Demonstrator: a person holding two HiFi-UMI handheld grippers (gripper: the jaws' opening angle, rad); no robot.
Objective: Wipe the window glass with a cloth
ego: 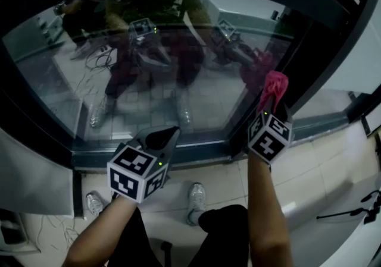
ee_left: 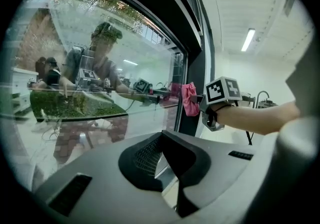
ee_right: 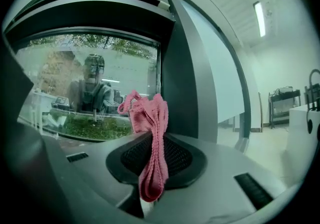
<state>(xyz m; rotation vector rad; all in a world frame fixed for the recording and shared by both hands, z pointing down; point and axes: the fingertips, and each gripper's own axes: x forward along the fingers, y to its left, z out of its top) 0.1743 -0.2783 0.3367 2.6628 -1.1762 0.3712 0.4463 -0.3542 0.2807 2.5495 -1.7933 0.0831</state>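
The window glass [ego: 149, 75] fills the upper head view in a dark frame. My right gripper [ego: 269, 111] is shut on a pink cloth [ego: 273, 87], held up near the pane's right edge by the dark frame post. In the right gripper view the pink cloth [ee_right: 151, 138] hangs pinched between the jaws, with the window glass [ee_right: 90, 93] ahead to the left. My left gripper [ego: 165, 136] is lower, close to the sill, jaws shut with nothing in them. The left gripper view shows the window glass [ee_left: 95, 78] ahead, and the pink cloth [ee_left: 190, 98] and right gripper at right.
A dark sill [ego: 178, 150] runs below the pane. A thick dark frame post [ee_right: 177, 88] stands right of the glass, with a white wall panel [ee_right: 220, 78] beyond. The person's legs and white shoes [ego: 195, 200] are on the tiled floor. Cables [ego: 351, 212] lie at right.
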